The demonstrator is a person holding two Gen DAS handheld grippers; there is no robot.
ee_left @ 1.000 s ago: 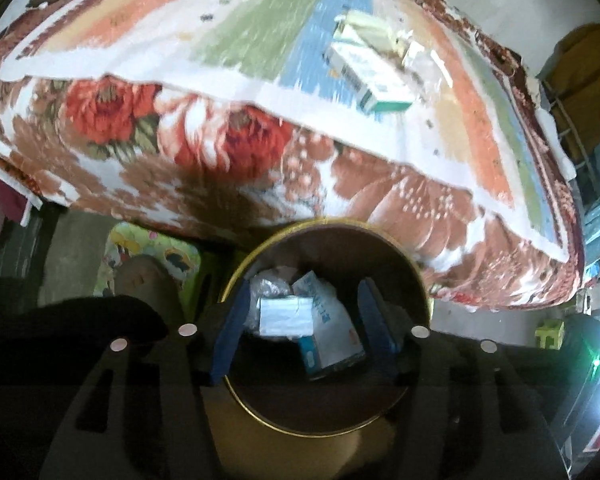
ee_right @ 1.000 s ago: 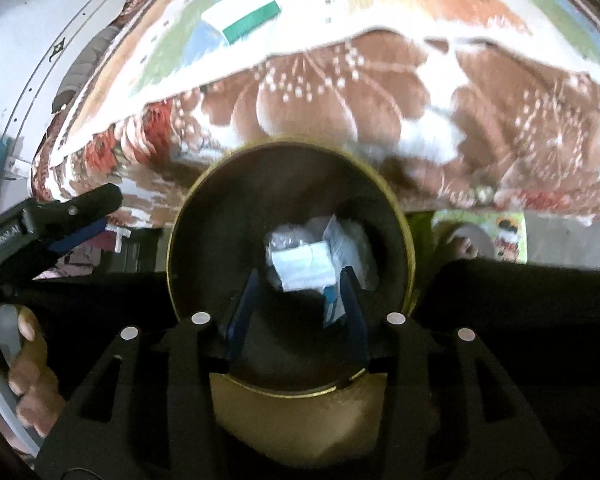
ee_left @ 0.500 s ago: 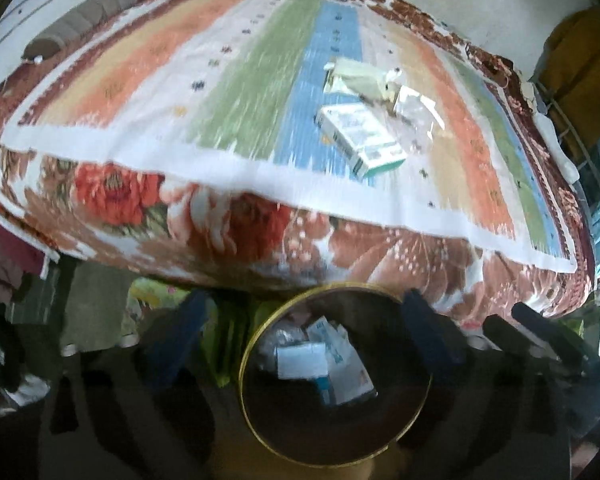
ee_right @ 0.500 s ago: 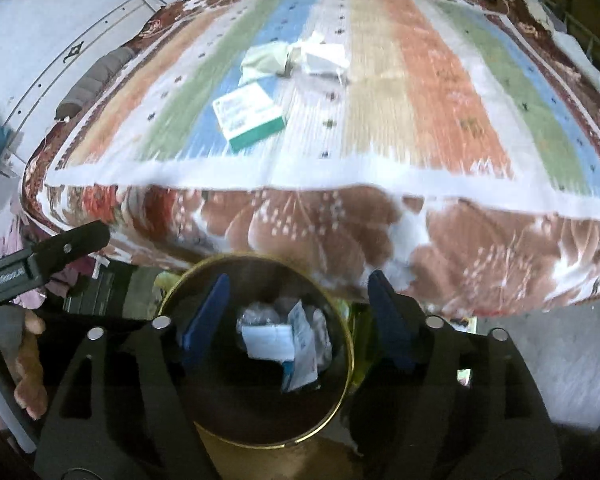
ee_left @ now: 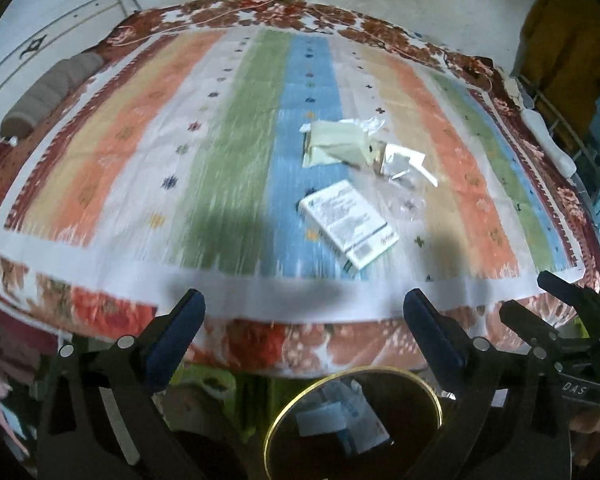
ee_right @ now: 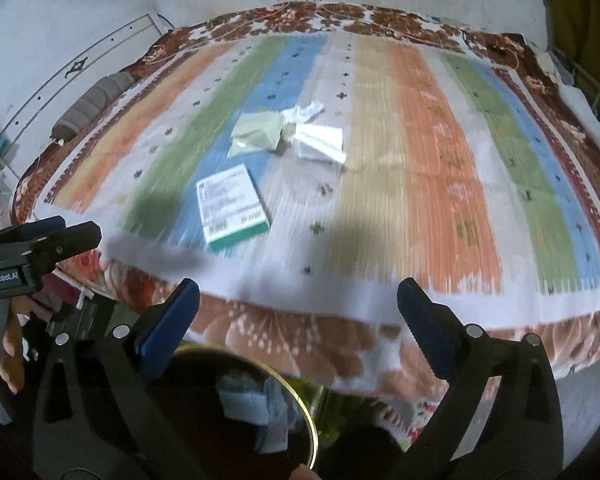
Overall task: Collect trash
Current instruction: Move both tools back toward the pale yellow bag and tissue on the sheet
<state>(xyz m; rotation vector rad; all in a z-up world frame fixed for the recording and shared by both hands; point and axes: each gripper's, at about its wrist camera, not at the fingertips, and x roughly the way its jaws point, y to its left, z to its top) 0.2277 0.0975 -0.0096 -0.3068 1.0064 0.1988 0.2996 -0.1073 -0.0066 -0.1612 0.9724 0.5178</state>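
Observation:
A white-and-green box (ee_left: 348,224) (ee_right: 232,210) lies on the striped bedspread (ee_left: 140,160). Beyond it lie a pale green packet (ee_left: 332,144) (ee_right: 258,134) and a clear crinkled wrapper (ee_left: 404,162) (ee_right: 320,142). Below the bed's near edge stands a dark bin with a gold rim (ee_left: 380,369) (ee_right: 300,396), holding several pieces of trash (ee_left: 340,420). My left gripper (ee_left: 303,298) hangs open above the bin, nothing between its blue pads. My right gripper (ee_right: 298,286) is beside it over the bin, its jaws opening and empty.
A grey rolled bolster (ee_left: 48,92) lies at the bed's far left by the white wall. A yellow garment (ee_left: 568,40) and a rack stand to the right of the bed. A hand (ee_right: 12,360) grips the left gripper's handle.
Both grippers have risen out of the bin and tilted up towards the bed top. Their jaws went from half open to wide. The trash stayed in the bin.

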